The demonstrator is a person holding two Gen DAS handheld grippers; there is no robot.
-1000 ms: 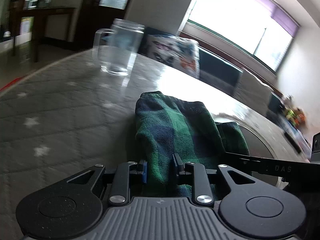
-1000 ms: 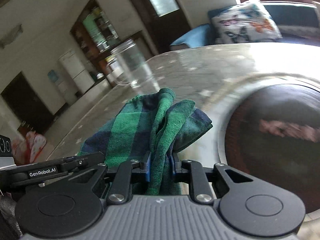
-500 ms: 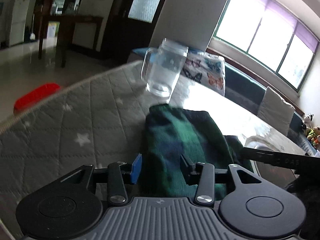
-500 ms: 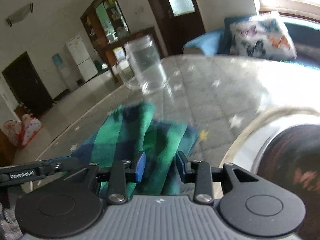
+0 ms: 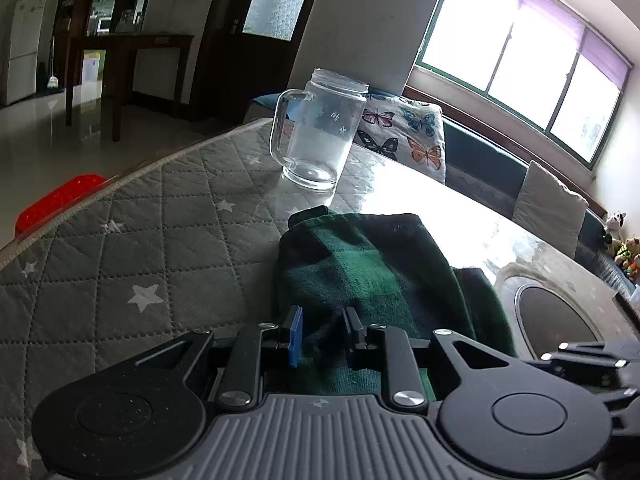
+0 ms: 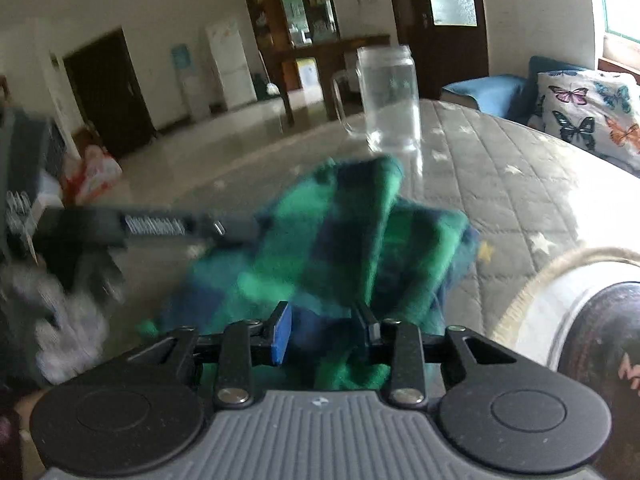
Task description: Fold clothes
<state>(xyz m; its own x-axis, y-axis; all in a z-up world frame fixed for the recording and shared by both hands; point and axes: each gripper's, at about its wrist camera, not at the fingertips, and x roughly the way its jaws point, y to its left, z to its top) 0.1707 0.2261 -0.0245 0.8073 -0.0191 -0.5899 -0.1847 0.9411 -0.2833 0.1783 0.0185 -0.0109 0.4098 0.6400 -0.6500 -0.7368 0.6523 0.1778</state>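
Observation:
A green and navy plaid cloth (image 5: 372,268) lies bunched on the quilted grey table cover (image 5: 120,248). My left gripper (image 5: 322,332) is open, its fingers either side of the cloth's near edge. In the right wrist view the same cloth (image 6: 344,236) lies in folds. My right gripper (image 6: 322,330) is open just above the cloth's near edge. The left gripper's body (image 6: 152,226) shows blurred at the left of the right wrist view.
A clear glass mug (image 5: 320,136) stands beyond the cloth; it also shows in the right wrist view (image 6: 388,100). A round dark dish with a pale rim (image 5: 556,316) sits to the right. The table's curved edge (image 5: 80,200) runs at left. Butterfly cushions lie on a bench behind.
Both grippers were shut on the cloth a second ago. Both have opened and let it go, and have drawn back a little. The cloth has settled on the table.

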